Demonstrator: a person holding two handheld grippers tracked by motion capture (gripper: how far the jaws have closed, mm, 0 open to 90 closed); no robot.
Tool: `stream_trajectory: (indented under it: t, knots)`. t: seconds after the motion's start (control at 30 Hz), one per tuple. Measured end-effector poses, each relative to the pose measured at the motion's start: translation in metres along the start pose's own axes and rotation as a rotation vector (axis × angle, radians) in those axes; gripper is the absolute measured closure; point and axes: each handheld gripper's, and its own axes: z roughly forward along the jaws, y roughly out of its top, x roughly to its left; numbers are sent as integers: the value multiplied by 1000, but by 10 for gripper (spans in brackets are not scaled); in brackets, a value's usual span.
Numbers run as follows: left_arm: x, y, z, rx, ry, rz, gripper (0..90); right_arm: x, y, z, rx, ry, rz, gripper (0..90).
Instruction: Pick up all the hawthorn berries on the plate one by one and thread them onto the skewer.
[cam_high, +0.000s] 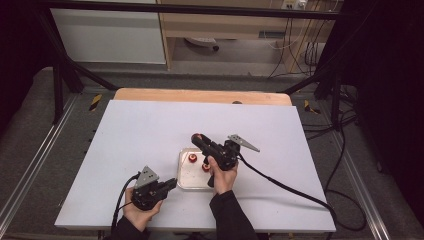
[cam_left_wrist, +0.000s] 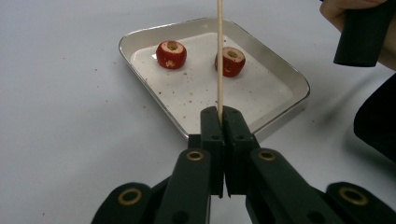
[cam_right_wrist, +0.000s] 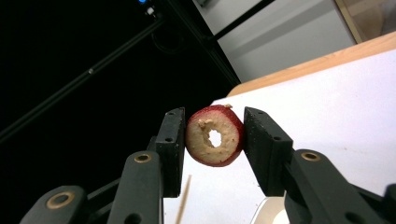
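My left gripper (cam_left_wrist: 223, 116) is shut on a thin wooden skewer (cam_left_wrist: 219, 56) that stands straight up from its jaws. It rests near the table's front edge, just left of a white metal tray (cam_left_wrist: 140, 39). Two red cored fruits (cam_left_wrist: 171, 54) (cam_left_wrist: 230, 61) lie in the tray's far half. My right gripper (cam_right_wrist: 214, 120) is shut on a third red cored fruit (cam_right_wrist: 215, 136), whose cored hole faces the camera. In the high view the right gripper (cam_high: 197, 138) is raised above the tray (cam_high: 186, 184), tilted up and to the left. The skewer's tip (cam_right_wrist: 184, 200) shows below the held fruit.
The tray sits at the front middle of a white tabletop (cam_high: 150, 130) with a wooden strip (cam_high: 200, 95) along its far edge. Red crumbs dot the tray floor and the table beside it. A black cable (cam_high: 290, 187) trails right from the right gripper.
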Motion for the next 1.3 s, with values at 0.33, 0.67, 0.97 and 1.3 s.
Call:
stream_trajectory:
  t: [0.33,0.67,0.97,1.3]
  knots:
    - [-6,2,7,-19,-4,-15,881,-1,-5,2,-75,28,25,604]
    - [-8,3,9,-37,2,-30,881,-2,-14,4,-120,49,56,604]
    - [-8,3,10,-41,2,-41,881,-2,-17,5,-122,56,60,604]
    - [-9,4,11,-48,3,-82,881,-2,-25,5,-112,60,61,605]
